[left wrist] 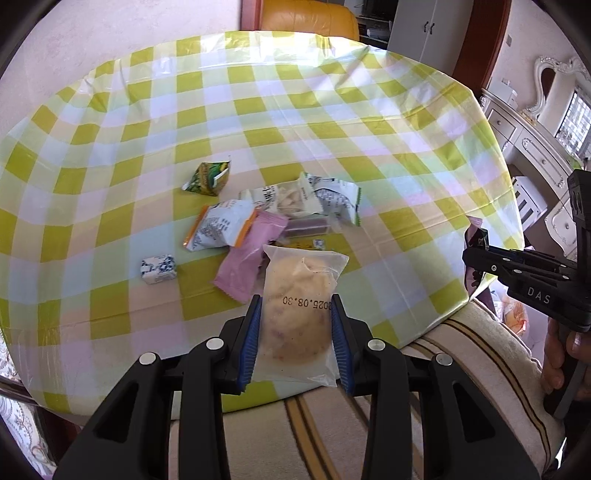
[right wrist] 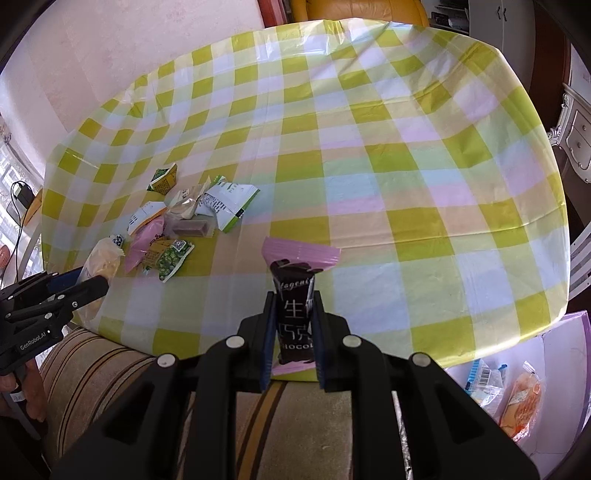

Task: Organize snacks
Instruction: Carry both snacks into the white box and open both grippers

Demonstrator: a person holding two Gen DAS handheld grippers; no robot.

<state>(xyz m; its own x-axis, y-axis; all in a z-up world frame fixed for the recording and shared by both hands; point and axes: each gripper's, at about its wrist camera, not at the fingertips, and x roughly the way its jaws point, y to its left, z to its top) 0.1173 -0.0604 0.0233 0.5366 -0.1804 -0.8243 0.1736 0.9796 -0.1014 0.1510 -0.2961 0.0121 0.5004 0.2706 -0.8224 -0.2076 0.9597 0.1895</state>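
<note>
My left gripper (left wrist: 296, 301) is shut on a clear packet with a round yellow cake (left wrist: 301, 295) stamped with a date, held above the near table edge. My right gripper (right wrist: 294, 297) is shut on a dark brown chocolate bar with pink ends (right wrist: 295, 291), also over the near edge. In the right wrist view the left gripper (right wrist: 92, 286) shows at the left with its cake packet (right wrist: 101, 264). In the left wrist view the right gripper (left wrist: 476, 258) shows at the right edge. A pile of snacks (left wrist: 266, 218) lies on the checked tablecloth (left wrist: 332, 122): pink wrappers, white packets, green packets.
A small blue-and-white cube packet (left wrist: 159, 268) lies left of the pile. A striped cushioned seat (right wrist: 110, 376) runs below the near table edge. A purple-rimmed box (right wrist: 546, 387) holding several snack packets sits low at the right. An orange chair (left wrist: 306, 16) stands beyond the far edge.
</note>
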